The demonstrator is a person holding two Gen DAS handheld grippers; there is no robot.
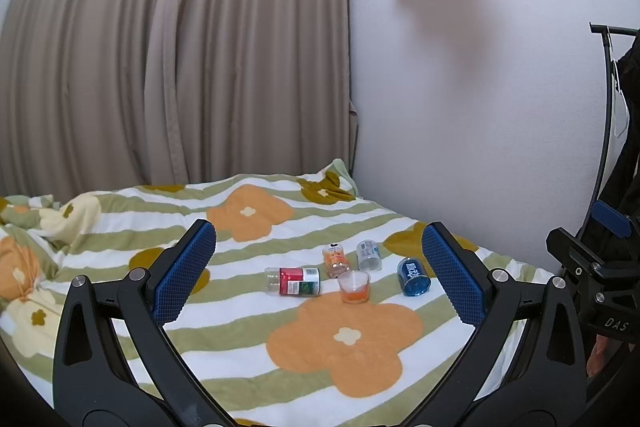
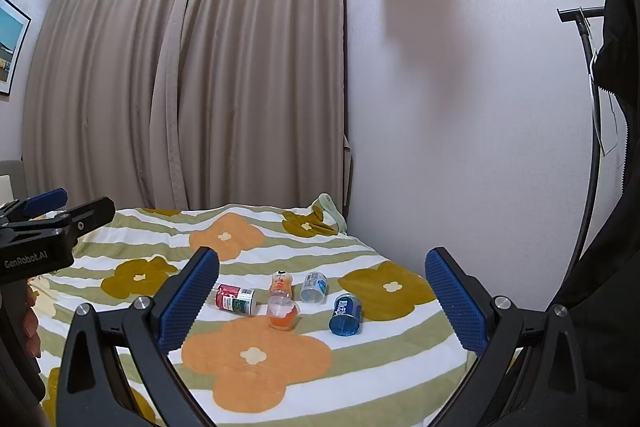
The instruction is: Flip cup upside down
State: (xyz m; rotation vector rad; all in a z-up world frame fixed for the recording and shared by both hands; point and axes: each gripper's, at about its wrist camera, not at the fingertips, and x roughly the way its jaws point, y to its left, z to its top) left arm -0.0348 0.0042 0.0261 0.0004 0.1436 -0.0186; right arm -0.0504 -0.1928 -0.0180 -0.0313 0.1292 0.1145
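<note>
A small clear plastic cup (image 1: 354,287) with an orange bottom stands upright on the flowered bed cover (image 1: 344,359), mouth up. The right wrist view shows the same cup (image 2: 283,314) near the middle of the bed. My left gripper (image 1: 319,269) hangs open well short of the cup, its blue pads (image 1: 185,274) wide apart and holding nothing. My right gripper (image 2: 322,293) is also open and empty, back from the cup. The right gripper's body (image 1: 592,267) shows at the right edge of the left wrist view, and the left gripper's body (image 2: 44,231) at the left edge of the right wrist view.
Around the cup lie a red-and-green labelled bottle (image 1: 294,281), an orange bottle (image 1: 335,259), a clear white-labelled bottle (image 1: 369,255) and a blue can (image 1: 414,277). Curtains (image 1: 180,47) hang behind the bed, a white wall (image 1: 480,107) runs along its right side, and a dark garment hangs on a rack (image 2: 616,67).
</note>
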